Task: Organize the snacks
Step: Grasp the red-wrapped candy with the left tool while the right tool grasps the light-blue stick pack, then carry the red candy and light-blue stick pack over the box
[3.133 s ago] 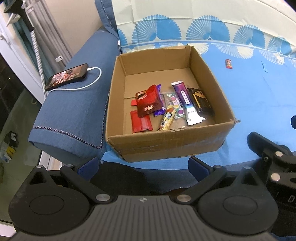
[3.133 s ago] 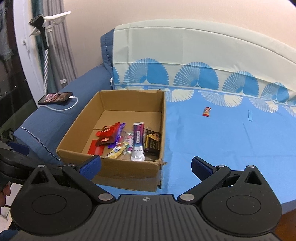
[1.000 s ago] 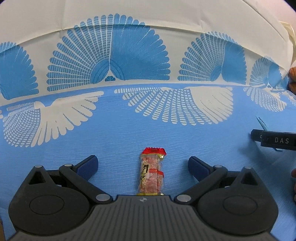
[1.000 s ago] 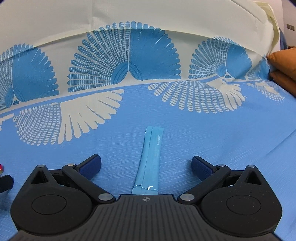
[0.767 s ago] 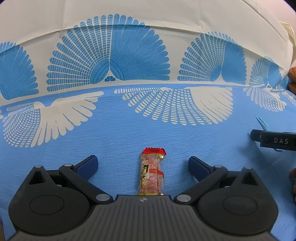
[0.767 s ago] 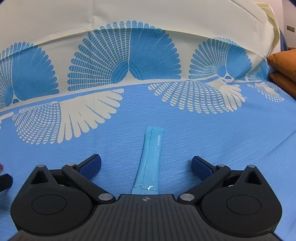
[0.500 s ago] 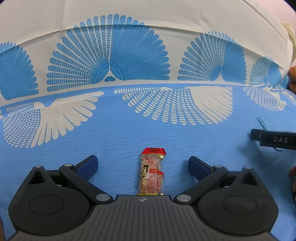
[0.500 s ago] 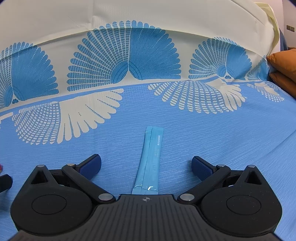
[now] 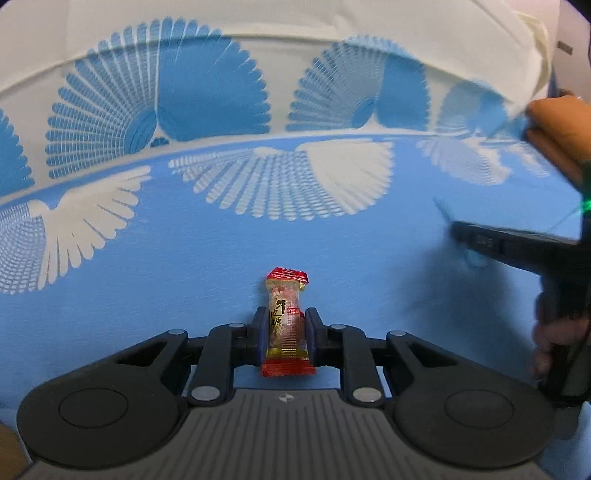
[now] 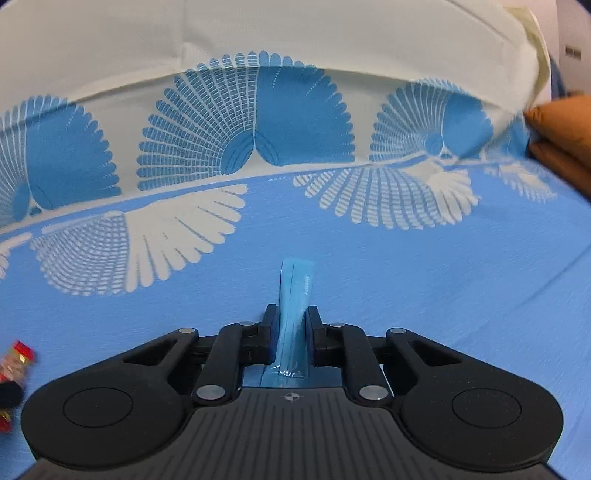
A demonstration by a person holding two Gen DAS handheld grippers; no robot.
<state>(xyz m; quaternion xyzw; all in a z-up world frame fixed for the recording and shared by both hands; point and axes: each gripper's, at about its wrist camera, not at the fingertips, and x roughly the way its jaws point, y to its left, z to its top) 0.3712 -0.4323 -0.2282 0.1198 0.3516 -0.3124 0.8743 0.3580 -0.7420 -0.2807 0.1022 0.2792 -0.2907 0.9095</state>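
My left gripper (image 9: 285, 324) is shut on a small red-and-clear candy packet (image 9: 286, 317) that stands upright between its jaws over the blue bedspread (image 9: 184, 266). My right gripper (image 10: 291, 325) is shut on a long light-blue stick sachet (image 10: 295, 295), which points away from me over the bedspread. The right gripper also shows at the right edge of the left wrist view (image 9: 524, 247). The candy packet shows at the far left of the right wrist view (image 10: 14, 363). The cardboard snack box is out of view.
The bedspread (image 10: 406, 277) has blue and white fan patterns and rises into a cream backrest (image 10: 258, 33). An orange cushion (image 10: 561, 129) lies at the right edge.
Both grippers have closed: the left onto the candy packet, the right onto the blue sachet. Both views have shifted and the packets look lifted slightly.
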